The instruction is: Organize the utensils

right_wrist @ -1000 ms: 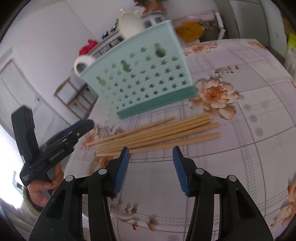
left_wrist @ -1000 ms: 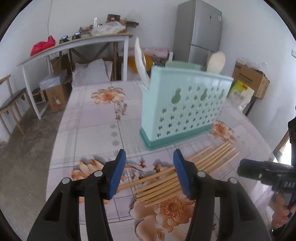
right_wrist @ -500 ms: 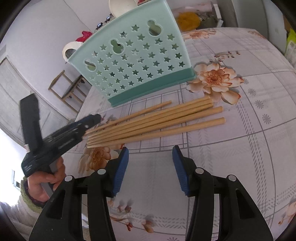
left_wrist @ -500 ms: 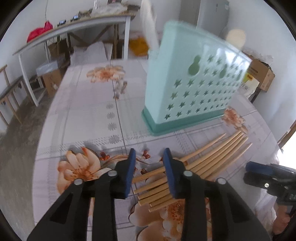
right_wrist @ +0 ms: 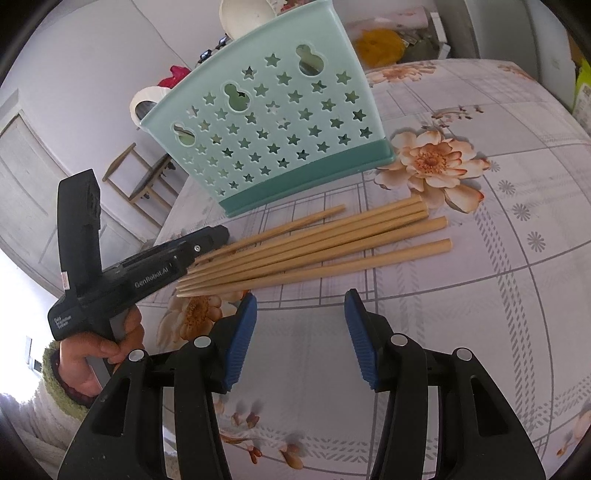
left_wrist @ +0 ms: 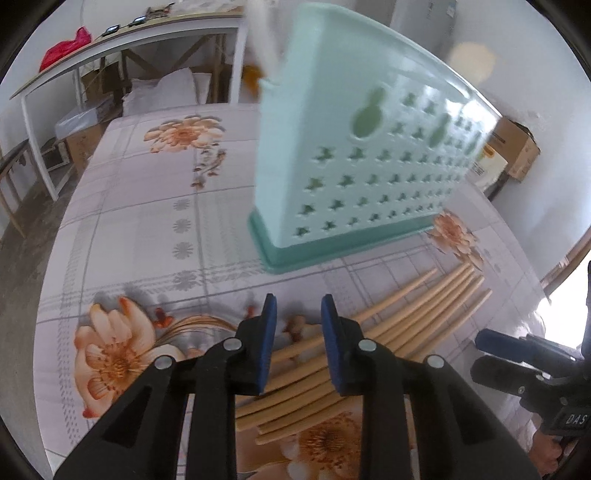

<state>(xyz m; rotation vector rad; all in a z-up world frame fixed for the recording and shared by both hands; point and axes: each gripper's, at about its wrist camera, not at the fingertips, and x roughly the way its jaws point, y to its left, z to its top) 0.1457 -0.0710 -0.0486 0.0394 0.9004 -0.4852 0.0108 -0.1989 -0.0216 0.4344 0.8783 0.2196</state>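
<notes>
Bamboo-coloured chopsticks [left_wrist: 406,317] [right_wrist: 314,251], fanned flat on the flowered tablecloth [right_wrist: 480,295] just in front of the mint-green utensil holder [left_wrist: 369,166] [right_wrist: 266,129].

Seen only from the right wrist: a bare hand [right_wrist: 99,354] in a fleecy sleeve [right_wrist: 48,369] gripping the left gripper [right_wrist: 218,234], nose down over the thin chopstick ends, off the holder's left corner. Also sharp there: star and gourd cut-outs in the holder wall, and two pale spoon bowls [right_wrist: 243,14] poking above its rim.

Seen only from the left wrist: left gripper [left_wrist: 297,306] with blue pads [left_wrist: 267,343] narrowed, jaws just closing, thin ends of several chopsticks running between them, no squeeze visible, so not yet clamped. Beyond the holder, a side table [left_wrist: 147,33] with a red bag [left_wrist: 66,46], and a cardboard box [left_wrist: 517,151] to its right.

Right gripper [right_wrist: 300,299] [left_wrist: 482,352] released, jaws apart over bare cloth, nothing between them, on the near side of the chopsticks from the holder.

Hard to read: holder blurred in the left view, its contents reduced to pale smears at the rim. Inner compartments hidden by the wall in both views. Lower ends of the spoons out of sight inside. Near chopstick ends covered by the left gripper's fingers in its own view. Right gripper cut off at the frame edge there.

Holder upright on a darker green base, spoons inside, no chopsticks in it.
</notes>
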